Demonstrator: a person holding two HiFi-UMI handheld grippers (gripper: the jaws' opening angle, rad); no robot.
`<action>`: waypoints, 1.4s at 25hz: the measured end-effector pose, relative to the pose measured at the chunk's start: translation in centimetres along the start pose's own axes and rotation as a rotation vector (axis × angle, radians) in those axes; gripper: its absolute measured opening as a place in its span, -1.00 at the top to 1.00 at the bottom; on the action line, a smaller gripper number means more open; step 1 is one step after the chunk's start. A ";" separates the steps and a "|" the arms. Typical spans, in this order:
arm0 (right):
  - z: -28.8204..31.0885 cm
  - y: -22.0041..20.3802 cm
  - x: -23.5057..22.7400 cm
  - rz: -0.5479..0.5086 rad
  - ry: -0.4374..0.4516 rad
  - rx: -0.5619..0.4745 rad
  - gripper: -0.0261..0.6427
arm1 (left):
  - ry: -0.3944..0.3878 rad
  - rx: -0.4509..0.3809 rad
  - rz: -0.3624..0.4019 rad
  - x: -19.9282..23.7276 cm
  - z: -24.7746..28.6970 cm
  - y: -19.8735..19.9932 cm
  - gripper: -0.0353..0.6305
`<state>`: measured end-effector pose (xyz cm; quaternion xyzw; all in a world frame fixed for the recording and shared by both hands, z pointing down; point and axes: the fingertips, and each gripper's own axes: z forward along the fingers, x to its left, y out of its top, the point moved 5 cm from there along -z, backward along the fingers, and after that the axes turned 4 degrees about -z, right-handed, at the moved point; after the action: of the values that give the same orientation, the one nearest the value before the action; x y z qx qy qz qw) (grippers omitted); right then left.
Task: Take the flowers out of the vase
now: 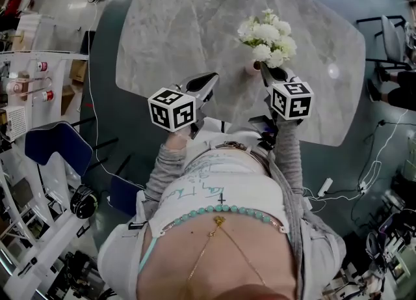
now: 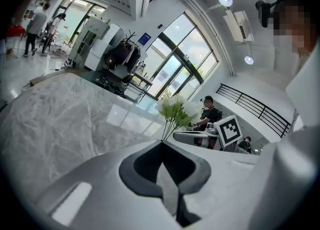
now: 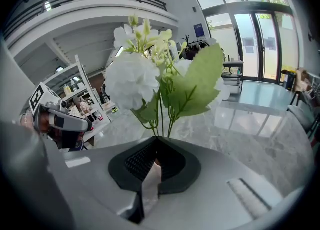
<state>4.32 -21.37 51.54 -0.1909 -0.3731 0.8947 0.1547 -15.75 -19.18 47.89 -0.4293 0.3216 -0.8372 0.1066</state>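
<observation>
Head view: white flowers (image 1: pixel 268 37) stand in a small pale vase (image 1: pixel 252 67) on a grey marble table (image 1: pixel 188 25). The blooms bunch directly above the vase mouth, and the green stems (image 3: pixel 161 119) run upright. The table edge nearest the vase is the one by the person. Right gripper (image 1: pixel 265 71): its tip sits right at the vase mouth, on the side of the vase nearer the person, at the base of the stems. Right gripper view: the jaws are drawn together with no open gap at the tips. The stems rise straight out of the spot where the tips meet. A large green leaf (image 3: pixel 200 82) and a round white bloom (image 3: pixel 131 80) spread above that spot. A small pinkish patch shows low in the slit between the jaws; cannot tell what it is. Reading: the right jaws are clamped on the flowers just above the vase. The head view shows the vase body under the blooms, so the flowers are not clear of it. Left gripper (image 1: pixel 209 84): it is to the person's left of the vase, near it but apart and touching neither vase nor flowers, with its tip over bare table. Left gripper view: the jaws are pressed together, tips meeting, with nothing between them. Beyond the tips, over by the vase, the flowers stand with the right gripper just beside them.
</observation>
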 end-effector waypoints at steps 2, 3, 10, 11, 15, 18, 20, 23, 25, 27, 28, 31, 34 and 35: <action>-0.1 -0.1 0.0 0.002 -0.001 0.001 0.84 | 0.000 -0.002 0.002 0.0 -0.1 0.0 0.89; -0.1 -0.2 0.0 0.002 -0.002 0.002 0.84 | -0.001 -0.002 0.003 0.0 -0.1 0.0 0.89; -0.1 -0.6 0.0 0.006 -0.009 0.001 0.78 | -0.024 0.004 0.006 -0.4 0.0 0.0 0.89; 0.0 -0.7 0.0 0.007 -0.009 -0.001 0.75 | -0.027 0.004 0.004 -0.4 0.0 0.0 0.89; 0.5 -0.8 -0.1 0.014 -0.006 0.009 0.58 | -0.031 0.002 -0.005 -0.4 0.1 -0.1 0.89; 0.8 -0.8 -0.3 0.020 -0.006 0.002 0.45 | -0.031 0.001 -0.005 -0.5 0.0 0.0 0.89; 1.0 -0.7 -0.4 0.023 -0.002 -0.010 0.37 | -0.028 -0.003 -0.008 -0.4 -0.2 0.0 0.89; 1.5 -0.5 -0.6 0.018 0.001 -0.018 0.37 | -0.021 -0.007 -0.014 -0.1 -0.3 -0.1 0.89; 1.8 -0.4 -0.8 0.016 0.006 -0.020 0.36 | -0.015 -0.009 -0.020 0.1 -0.4 -0.1 0.89; 2.1 -0.4 -1.0 0.019 0.010 -0.024 0.36 | -0.009 -0.014 -0.024 0.3 -0.6 -0.1 0.89; 2.2 -0.3 -1.0 0.021 0.012 -0.026 0.36 | -0.005 -0.017 -0.026 0.4 -0.7 -0.1 0.89; 2.7 -0.2 -1.0 0.027 0.024 -0.033 0.34 | 0.004 -0.021 -0.032 0.7 -1.0 -0.1 0.89; 3.1 0.1 -1.1 0.032 0.032 -0.035 0.28 | 0.008 -0.026 -0.039 0.9 -1.2 0.1 0.89; 3.3 0.2 -1.2 0.033 0.034 -0.037 0.28 | 0.009 -0.028 -0.041 0.9 -1.2 0.1 0.89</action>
<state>3.82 -23.98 53.78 -0.2152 -0.3837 0.8866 0.1425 -17.30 -19.15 47.87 -0.4335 0.3247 -0.8366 0.0823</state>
